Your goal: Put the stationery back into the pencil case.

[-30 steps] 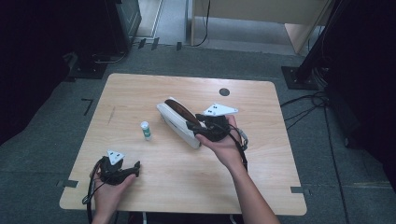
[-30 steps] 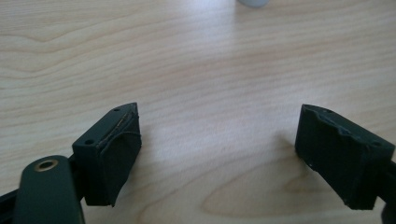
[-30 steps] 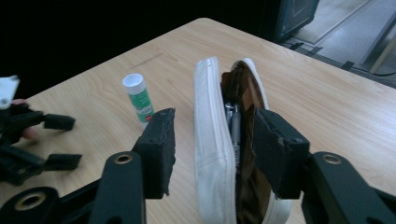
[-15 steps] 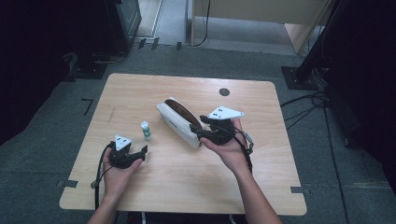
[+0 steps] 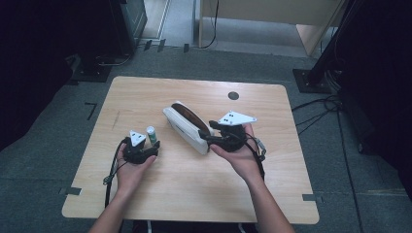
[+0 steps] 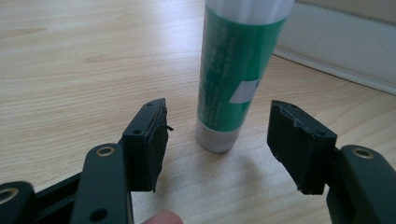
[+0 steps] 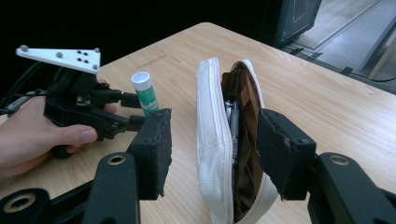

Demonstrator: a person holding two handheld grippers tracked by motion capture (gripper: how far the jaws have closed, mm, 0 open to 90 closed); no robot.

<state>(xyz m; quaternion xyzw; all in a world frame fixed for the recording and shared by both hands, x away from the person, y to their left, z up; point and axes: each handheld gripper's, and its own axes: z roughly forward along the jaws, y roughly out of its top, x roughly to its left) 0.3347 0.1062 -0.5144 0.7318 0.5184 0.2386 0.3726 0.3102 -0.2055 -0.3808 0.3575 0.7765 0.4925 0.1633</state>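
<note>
1. Since the earlier high-view frames, the left gripper (image 5: 145, 148) has travelled from the lower left of the table up and rightward to the glue stick (image 5: 151, 134). Its jaws have just been closing, now roughly half open.
2. Left gripper view: the glue stick (image 6: 233, 79) stands upright between the two pads (image 6: 156, 140), a clear gap on each side. Nothing is gripped yet.
3. The right gripper (image 5: 214, 138), centre of the high view, sits about where it was. In the right gripper view its jaws are partly open and straddle the near end of the white pencil case (image 7: 219, 149); whether the pads press on the fabric I cannot tell. The case mouth gapes, with pens visible inside.
4. Glue stick location: left of centre on the wooden table (image 5: 145, 97), standing apart from the pencil case (image 5: 187, 126) to its right.
5. Reading: the approach looks finished and the pinch is the step in hand. The stick likely goes into the held-open case next.
</note>
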